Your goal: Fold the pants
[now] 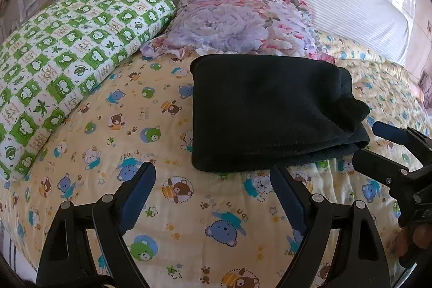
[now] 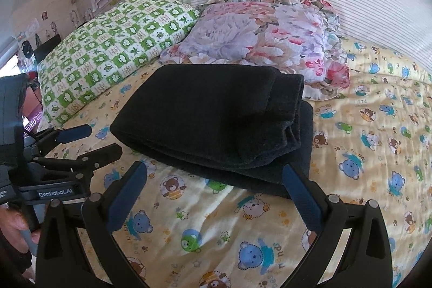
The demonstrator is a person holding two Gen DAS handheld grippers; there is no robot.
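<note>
**Above the bed: pants folded, tongs clear**

Over the bedspread (image 1: 189,234) both tongs hang spread apart and hold nothing. The left tongs (image 1: 213,193) sit just short of the near edge of the pants (image 1: 270,109); the right tongs (image 2: 216,188) sit just short of the pants' near corner.

One pair of dark pants lies on the bed as a thick folded bundle, just in front of the floral pillow (image 1: 235,23), and looks finished.

Risks, as I judge them: the top layer looks bulky and rounded, so it could slump or spring open if bumped; a low pass of either tongs could snag an edge and drag the stack askew.

Count: two tongs, one pants, two pillows, the other being a green one (image 1: 67,50), one bedspread.
</note>
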